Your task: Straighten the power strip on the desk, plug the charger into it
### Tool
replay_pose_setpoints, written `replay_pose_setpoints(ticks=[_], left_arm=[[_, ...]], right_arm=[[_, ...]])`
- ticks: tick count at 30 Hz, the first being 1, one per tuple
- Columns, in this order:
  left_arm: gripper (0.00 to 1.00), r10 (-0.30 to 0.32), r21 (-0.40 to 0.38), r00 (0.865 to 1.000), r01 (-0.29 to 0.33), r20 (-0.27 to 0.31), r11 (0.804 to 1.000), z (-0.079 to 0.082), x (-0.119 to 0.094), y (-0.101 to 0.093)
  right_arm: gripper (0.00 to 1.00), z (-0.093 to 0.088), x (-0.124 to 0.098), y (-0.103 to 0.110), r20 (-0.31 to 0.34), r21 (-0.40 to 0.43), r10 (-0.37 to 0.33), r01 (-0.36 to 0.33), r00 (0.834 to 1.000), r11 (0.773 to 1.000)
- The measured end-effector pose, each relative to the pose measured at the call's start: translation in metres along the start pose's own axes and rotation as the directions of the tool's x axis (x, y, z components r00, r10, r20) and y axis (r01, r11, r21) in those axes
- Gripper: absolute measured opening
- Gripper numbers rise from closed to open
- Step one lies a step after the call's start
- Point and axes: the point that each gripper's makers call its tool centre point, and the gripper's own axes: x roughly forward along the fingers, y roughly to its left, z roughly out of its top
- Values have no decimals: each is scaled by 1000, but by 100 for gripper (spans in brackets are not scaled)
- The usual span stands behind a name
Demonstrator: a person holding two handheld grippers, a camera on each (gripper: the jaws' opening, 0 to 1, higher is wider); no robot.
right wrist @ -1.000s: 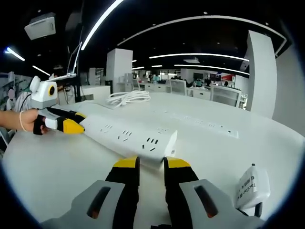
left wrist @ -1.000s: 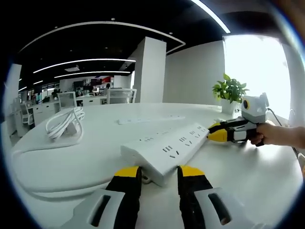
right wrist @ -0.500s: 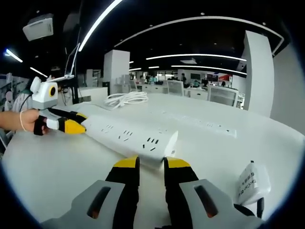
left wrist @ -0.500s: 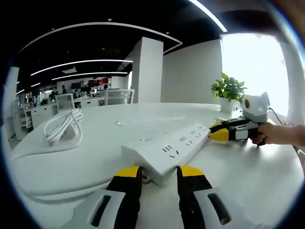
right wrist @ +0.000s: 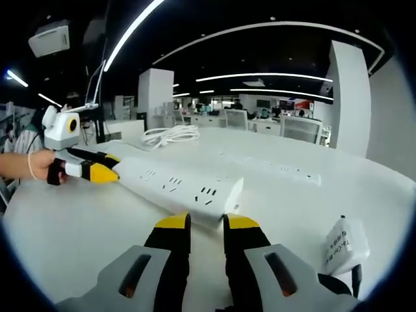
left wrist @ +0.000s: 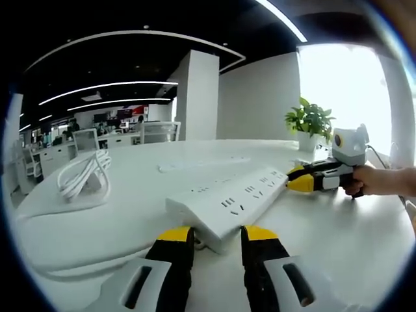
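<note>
A long white power strip (left wrist: 227, 200) lies slantwise on the white desk (left wrist: 338, 240). Its near end sits between the yellow tips of my left gripper (left wrist: 218, 237), which is shut on it. The far end is pinched by my right gripper (left wrist: 298, 181), held by a hand (left wrist: 383, 182). In the right gripper view the same strip (right wrist: 179, 187) runs from my right gripper (right wrist: 207, 224) to the left gripper (right wrist: 97, 171). A white charger (right wrist: 344, 250) with a printed label and a dark cord lies on the desk at the lower right.
A second, flatter white strip (left wrist: 201, 162) (right wrist: 273, 166) lies farther back on the desk. A coiled white cable (left wrist: 83, 172) (right wrist: 172, 134) rests near the desk's far side. A potted plant (left wrist: 312, 120) stands by the window. Office desks and chairs fill the background.
</note>
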Motion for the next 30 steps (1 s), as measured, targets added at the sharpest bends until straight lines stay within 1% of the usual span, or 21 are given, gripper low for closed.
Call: replay_pose_setpoints(ticks=[9, 12, 22, 30], left_arm=[[29, -22, 5, 1000, 22, 0, 1000, 1, 3, 2], [29, -27, 19, 1000, 28, -4, 999, 1, 4, 2], [29, -45, 15, 999, 45, -15, 999, 2, 7, 6], [29, -77, 16, 997, 77, -11, 997, 2, 9, 8]], right_arm=[[19, -1, -2, 2, 3, 15, -9, 9, 1000, 1000], [19, -1, -2, 2, 2, 20, -11, 10, 1000, 1000], [19, -2, -3, 3, 3, 25, -14, 13, 1000, 1000], [19, -2, -4, 3, 4, 31, -18, 18, 1000, 999]])
